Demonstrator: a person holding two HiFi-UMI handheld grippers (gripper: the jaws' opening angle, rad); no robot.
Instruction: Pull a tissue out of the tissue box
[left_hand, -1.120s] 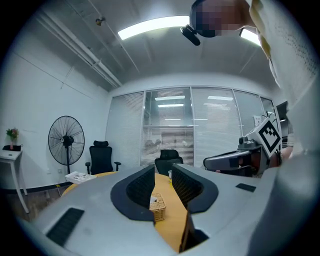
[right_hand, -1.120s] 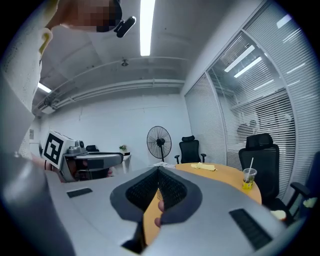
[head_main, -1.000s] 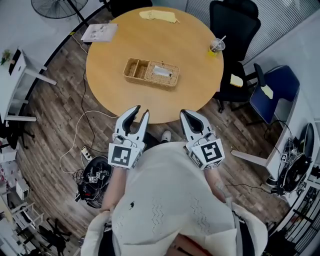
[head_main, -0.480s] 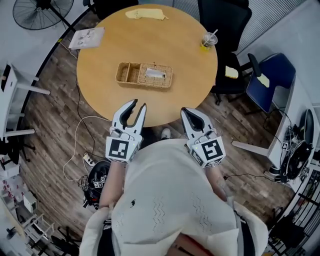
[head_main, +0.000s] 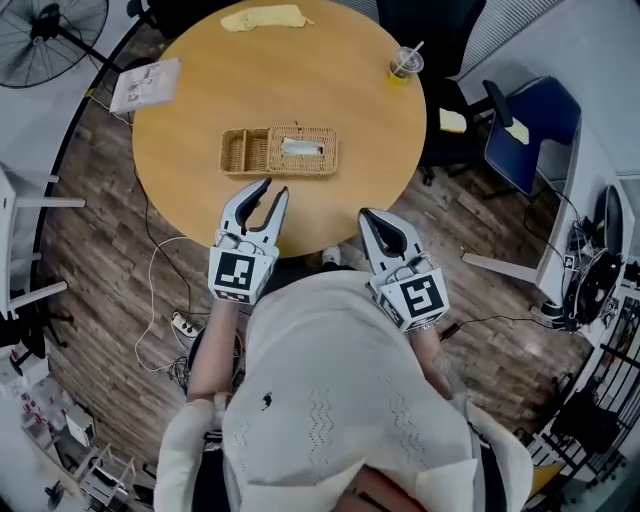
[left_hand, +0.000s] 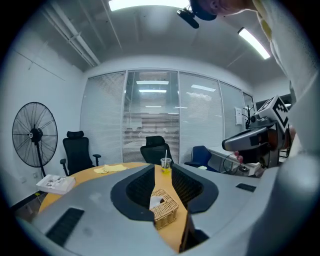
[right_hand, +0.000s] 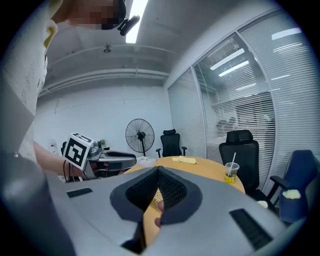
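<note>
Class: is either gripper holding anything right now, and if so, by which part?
Nothing is held. The left gripper has its jaws apart and empty, short of the wicker tissue box; the right gripper is shut on nothing.

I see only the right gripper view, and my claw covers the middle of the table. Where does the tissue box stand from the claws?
Observer: In the head view, the wicker tissue box stands on the round table, ahead of the left claw and apart from it.
Operator: Is the left claw open?
Observer: Yes. The left gripper view shows its jaws apart, with the box framed in the gap, farther off.
Operator: Does a tissue stick out already?
Observer: Yes. A white tissue shows on top of the box, in the half nearer the drink cup.
</note>
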